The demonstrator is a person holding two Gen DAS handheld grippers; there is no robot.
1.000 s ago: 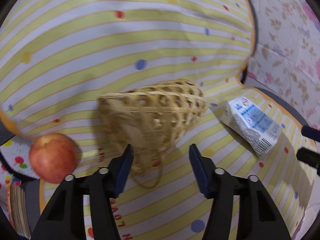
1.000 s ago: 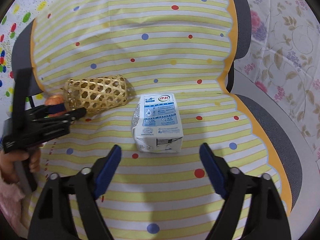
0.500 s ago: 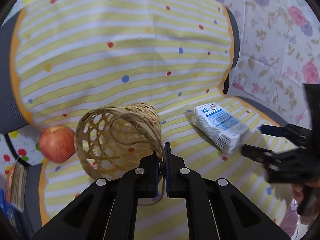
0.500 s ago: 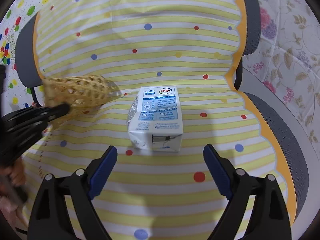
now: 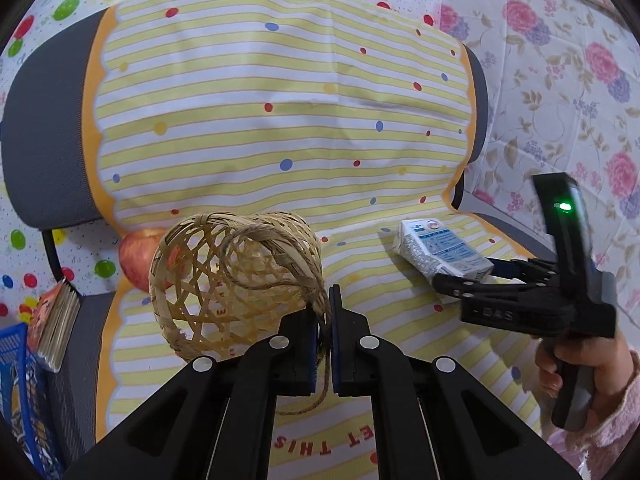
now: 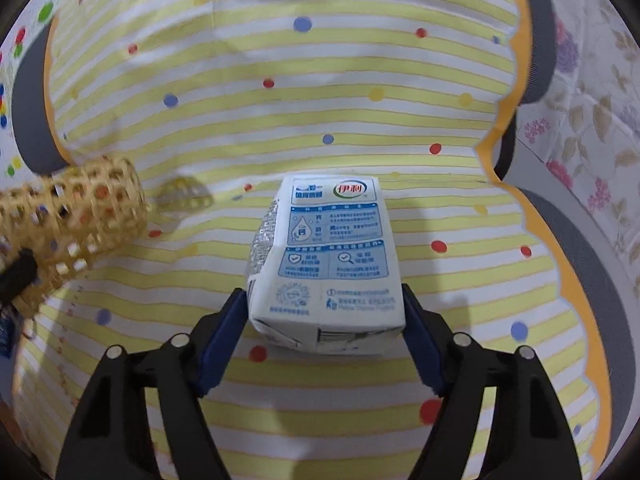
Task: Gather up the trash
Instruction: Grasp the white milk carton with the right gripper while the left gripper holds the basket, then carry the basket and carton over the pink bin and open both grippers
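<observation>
The woven bamboo basket (image 5: pixel 236 280) is being held by its rim in the clamped left gripper (image 5: pixel 325 320). The blue-and-white milk carton (image 6: pixel 326 268), lying mid-seat, is being straddled by the right gripper (image 6: pixel 324 320); full closure cannot be told. Nothing is being collected yet.
</observation>
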